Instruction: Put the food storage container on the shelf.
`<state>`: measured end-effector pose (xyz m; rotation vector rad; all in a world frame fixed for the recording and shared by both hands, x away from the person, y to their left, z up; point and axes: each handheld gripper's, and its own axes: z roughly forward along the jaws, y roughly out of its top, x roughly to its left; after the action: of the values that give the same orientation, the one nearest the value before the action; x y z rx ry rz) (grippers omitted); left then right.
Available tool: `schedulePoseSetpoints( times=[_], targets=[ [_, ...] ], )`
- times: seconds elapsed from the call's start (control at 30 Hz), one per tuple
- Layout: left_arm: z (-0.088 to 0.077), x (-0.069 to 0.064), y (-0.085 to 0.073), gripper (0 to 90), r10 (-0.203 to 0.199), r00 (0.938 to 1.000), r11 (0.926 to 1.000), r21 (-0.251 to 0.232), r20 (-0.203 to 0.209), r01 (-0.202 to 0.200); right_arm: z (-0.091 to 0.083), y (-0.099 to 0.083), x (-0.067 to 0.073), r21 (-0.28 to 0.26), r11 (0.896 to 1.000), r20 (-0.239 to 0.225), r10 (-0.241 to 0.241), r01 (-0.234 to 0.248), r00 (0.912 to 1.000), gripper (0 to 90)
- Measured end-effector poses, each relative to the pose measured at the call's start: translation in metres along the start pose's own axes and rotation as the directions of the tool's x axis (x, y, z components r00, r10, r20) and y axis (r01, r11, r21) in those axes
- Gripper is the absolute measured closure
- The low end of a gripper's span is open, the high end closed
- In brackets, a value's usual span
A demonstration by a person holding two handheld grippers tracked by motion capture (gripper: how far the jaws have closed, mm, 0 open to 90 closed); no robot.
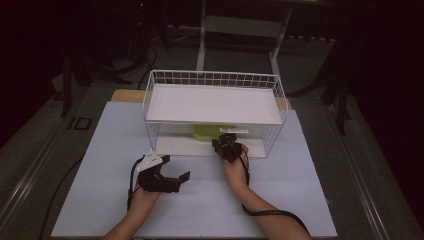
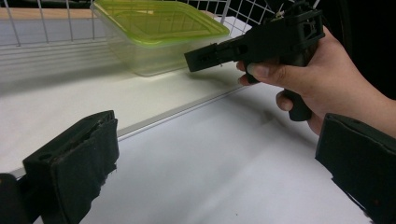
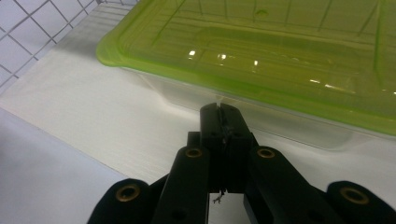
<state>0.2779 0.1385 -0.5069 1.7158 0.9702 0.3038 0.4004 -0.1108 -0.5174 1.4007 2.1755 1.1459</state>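
Note:
A clear plastic box with a green lid [image 1: 206, 132] stands on the lower white board under the shelf of a white wire rack [image 1: 150, 95]. My right gripper [image 1: 226, 141] is shut with nothing between its jaws. Its tips [image 3: 219, 110] point at the box's clear side wall [image 3: 280, 126], very close to it; contact cannot be told. The left gripper view has the box [image 2: 154, 28] at the back and the right gripper [image 2: 196, 58] beside its corner, held in a hand. My left gripper [image 1: 175, 168] is open above the table, left of the right one, with its wide jaws [image 2: 217, 133] empty.
The rack's upper shelf [image 1: 212, 104] hangs low over the box and leaves a narrow slot. Wire mesh walls close the rack's sides and back. The rack's lower board has a raised front edge [image 2: 177, 114]. A pale tabletop [image 1: 280, 200] stretches in front.

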Motion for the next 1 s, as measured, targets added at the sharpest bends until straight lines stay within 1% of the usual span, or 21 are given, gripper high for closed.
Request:
schedulePoseSetpoints(
  times=[0.03,0.13,0.17,0.23,0.27,0.33,0.4,0.43,0.5,0.57,0.6,0.63,0.67,0.7,0.73,0.8,0.83,0.87,0.9,0.93,1.0],
  targets=[
    [0.0,0.0,0.0,0.1,-0.001,1.0,1.0,0.0,0.0,0.001,0.001,0.0,0.001,0.002,1.0,-0.005,0.005,-0.005,1.0,88.8],
    [0.0,-0.001,0.0,0.1,0.004,1.0,1.0,0.0,0.002,-0.004,0.0,0.0,0.002,-0.002,1.0,-0.003,-0.011,0.011,0.9999,88.0],
    [0.0,-0.001,0.0,0.1,0.007,1.0,1.0,0.0,0.002,-0.007,-0.002,0.0,0.004,0.003,1.0,-0.013,0.001,-0.001,0.9999,87.3],
    [0.001,-0.001,0.0,0.1,0.01,0.9999,1.0,0.0,0.003,-0.01,-0.004,-0.001,0.005,0.008,1.0,-0.022,-0.002,0.002,0.9998,87.1],
    [0.001,-0.001,0.0,0.0,0.009,1.0,1.0,0.001,0.001,-0.009,-0.005,-0.002,0.006,0.002,1.0,-0.024,-0.019,0.019,0.9995,86.5],
    [0.0,-0.001,0.001,0.1,0.009,1.0,1.0,-0.002,0.002,-0.009,-0.008,-0.003,0.007,-0.005,0.999,-0.025,-0.033,0.033,0.9991,85.5],
    [0.0,-0.001,0.001,0.1,0.011,0.9999,0.9999,-0.003,0.001,-0.011,-0.009,-0.004,0.007,-0.007,0.999,-0.027,-0.036,0.036,0.999,84.7],
    [0.0,-0.001,0.001,0.0,0.013,0.9999,0.9999,-0.005,0.004,-0.013,-0.013,-0.005,0.008,-0.006,1.0,-0.039,-0.03,0.03,0.9988,83.9],
    [0.0,-0.001,0.001,0.1,0.013,0.9999,0.9999,-0.007,0.007,-0.013,-0.017,-0.006,0.008,-0.009,0.999,-0.048,-0.034,0.033,0.9983,82.6],
    [0.0,-0.001,0.001,0.1,0.013,0.9999,0.9999,-0.008,0.006,-0.013,-0.02,-0.007,0.009,-0.008,0.999,-0.05,-0.034,0.034,0.9982,82.3],
    [0.0,-0.001,0.001,0.1,0.013,0.9999,0.9999,-0.011,0.01,-0.013,-0.023,-0.007,0.009,-0.009,0.999,-0.052,-0.036,0.035,0.998,80.7],
    [0.001,-0.001,0.001,0.1,0.011,0.9998,0.9998,-0.015,0.016,-0.011,-0.029,-0.007,0.009,-0.027,0.999,-0.056,-0.042,0.041,0.9975,76.3],
    [0.001,-0.001,0.001,0.1,0.01,0.9997,0.9998,-0.015,0.02,-0.009,-0.029,-0.007,0.009,-0.027,0.999,-0.056,-0.042,0.041,0.9975,76.3],
    [0.001,-0.002,0.001,0.1,0.006,0.9996,0.9998,-0.018,0.027,-0.006,-0.035,-0.007,0.008,-0.042,0.999,-0.069,-0.037,0.035,0.9969,68.9],
    [0.001,-0.003,0.001,0.0,0.005,0.9994,0.9998,-0.021,0.035,-0.004,-0.037,-0.008,0.008,-0.048,0.998,-0.067,-0.046,0.043,0.9967,67.4],
    [0.003,-0.004,0.0,0.1,0.0,0.9991,0.9999,-0.011,0.042,0.0,-0.042,-0.008,0.009,-0.062,0.995,-0.064,-0.081,0.077,0.9947,60.0],
    [0.004,-0.005,-0.001,0.0,-0.001,0.9986,0.9999,-0.014,0.053,0.002,-0.044,-0.009,0.01,-0.068,0.994,-0.063,-0.091,0.087,0.9939,56.1],
    [0.005,-0.005,-0.001,0.0,0.003,0.9984,0.9999,-0.013,0.056,-0.002,-0.044,-0.009,0.01,-0.068,0.994,-0.063,-0.091,0.087,0.9939,56.1],
    [0.005,-0.006,-0.001,0.0,0.006,0.9984,1.0,-0.007,0.056,-0.006,-0.048,-0.01,0.01,-0.079,0.993,-0.071,-0.094,0.088,0.9931,44.6],
    [0.006,-0.006,0.0,0.0,0.014,0.9981,0.9999,-0.004,0.061,-0.013,-0.048,-0.01,0.01,-0.079,0.993,-0.071,-0.094,0.088,0.9931,44.6],
    [0.008,-0.008,0.0,0.0,0.023,0.9979,0.9997,0.001,0.06,-0.023,-0.051,-0.012,0.009,-0.086,0.993,-0.108,-0.089,0.08,0.9901,32.6]
  ],
)
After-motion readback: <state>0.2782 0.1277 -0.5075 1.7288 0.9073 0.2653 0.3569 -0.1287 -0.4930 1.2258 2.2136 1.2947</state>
